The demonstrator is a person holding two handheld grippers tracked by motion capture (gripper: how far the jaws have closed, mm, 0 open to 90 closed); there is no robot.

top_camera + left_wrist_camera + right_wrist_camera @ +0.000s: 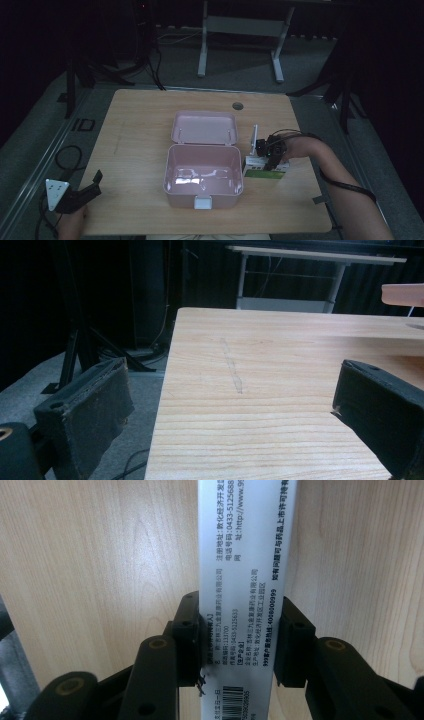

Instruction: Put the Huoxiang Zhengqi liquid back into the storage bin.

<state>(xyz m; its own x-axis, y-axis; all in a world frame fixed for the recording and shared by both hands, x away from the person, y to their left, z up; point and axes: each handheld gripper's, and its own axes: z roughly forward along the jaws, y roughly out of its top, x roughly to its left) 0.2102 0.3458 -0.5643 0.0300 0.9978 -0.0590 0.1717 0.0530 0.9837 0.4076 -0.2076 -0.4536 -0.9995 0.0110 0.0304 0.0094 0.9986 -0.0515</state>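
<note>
Two grippers, one busy: the right gripper (239, 645) clamps the white carton (265, 169) right of centre in the high view, just beside the open pink box (204, 177). Narrow grip, so it might twist or clip the box wall. Left gripper (80, 192) idles agape, lower left.

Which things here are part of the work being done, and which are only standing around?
Part of the work:
- small printed box, clamped between the right tongs
- pink lunch box, open beside it, lid back

Standing around:
- left tongs, open and idle at the table edge
- grey desk frame behind the table
</note>
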